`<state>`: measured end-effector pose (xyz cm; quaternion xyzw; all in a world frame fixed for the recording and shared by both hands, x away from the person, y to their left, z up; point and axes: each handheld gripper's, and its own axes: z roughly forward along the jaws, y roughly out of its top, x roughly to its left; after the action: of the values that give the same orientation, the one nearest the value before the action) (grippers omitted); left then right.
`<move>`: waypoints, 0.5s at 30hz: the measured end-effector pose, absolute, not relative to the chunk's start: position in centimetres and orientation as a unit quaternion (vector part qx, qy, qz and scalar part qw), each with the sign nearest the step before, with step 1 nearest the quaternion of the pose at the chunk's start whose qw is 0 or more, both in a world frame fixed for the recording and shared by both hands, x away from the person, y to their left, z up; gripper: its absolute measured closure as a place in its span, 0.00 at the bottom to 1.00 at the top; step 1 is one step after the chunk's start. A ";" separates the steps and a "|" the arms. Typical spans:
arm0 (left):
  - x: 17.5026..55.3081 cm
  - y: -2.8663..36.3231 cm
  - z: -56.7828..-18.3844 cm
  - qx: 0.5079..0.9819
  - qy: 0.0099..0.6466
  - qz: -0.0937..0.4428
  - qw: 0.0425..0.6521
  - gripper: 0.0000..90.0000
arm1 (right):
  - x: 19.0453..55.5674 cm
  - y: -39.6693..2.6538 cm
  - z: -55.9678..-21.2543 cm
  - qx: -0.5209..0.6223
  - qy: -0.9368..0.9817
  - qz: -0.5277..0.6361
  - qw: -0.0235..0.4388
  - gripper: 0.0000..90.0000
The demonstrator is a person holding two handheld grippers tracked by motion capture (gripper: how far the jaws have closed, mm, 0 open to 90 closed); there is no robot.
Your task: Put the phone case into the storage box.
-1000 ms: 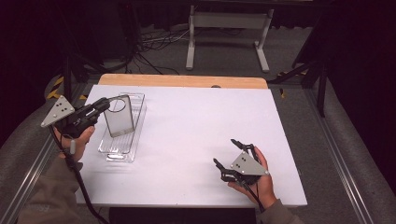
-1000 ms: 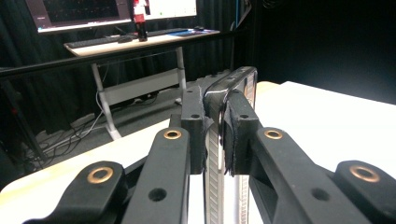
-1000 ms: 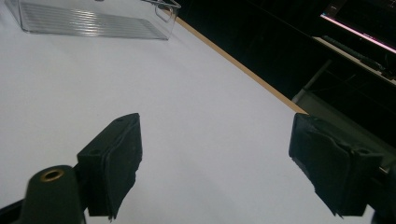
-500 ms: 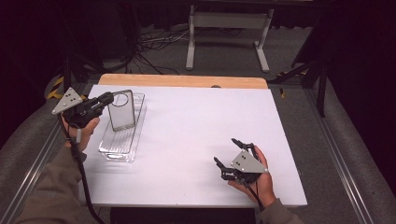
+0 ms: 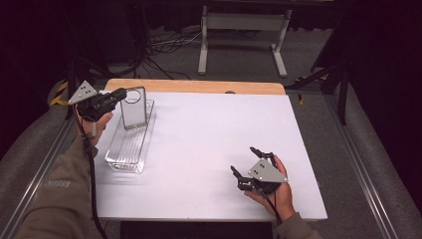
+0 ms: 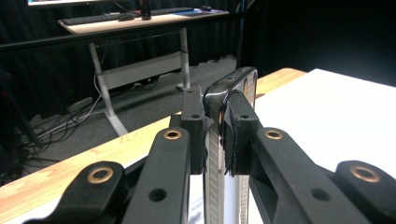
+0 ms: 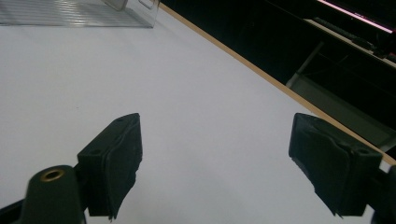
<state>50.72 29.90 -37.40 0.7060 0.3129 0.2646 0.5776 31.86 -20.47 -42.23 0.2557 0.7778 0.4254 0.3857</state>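
A phone with a glossy back stands upright over the far end of a clear ridged tray at the left of the white table. My left gripper is shut on the phone's upper left edge. In the left gripper view the phone is edge-on, and the left gripper clamps it between both pads. My right gripper rests in a hand near the table's front right, open and holding nothing. The right gripper view has the right gripper with its jaws wide apart over bare table, and the tray far off.
A wooden strip runs along the table's far edge. Beyond it on the floor stand a metal frame and loose cables. Metal rails flank the table on both sides.
My left gripper has carried the phone from above the tray's middle toward its far end. The right gripper has stayed put.
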 end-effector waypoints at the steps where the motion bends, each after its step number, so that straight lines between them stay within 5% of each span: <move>1: 51.1 29.8 -37.5 0.706 0.315 0.266 0.576 0.90 | 31.8 -20.5 -42.2 0.256 0.778 0.425 0.386 0.21; 15: 54.8 29.3 -38.6 0.713 0.300 0.251 0.582 0.90 | 31.5 -20.3 -42.4 0.265 0.780 0.414 0.388 0.21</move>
<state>54.81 29.29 -38.61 0.7132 0.2996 0.2510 0.5818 31.48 -20.34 -42.41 0.2651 0.7798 0.4142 0.3875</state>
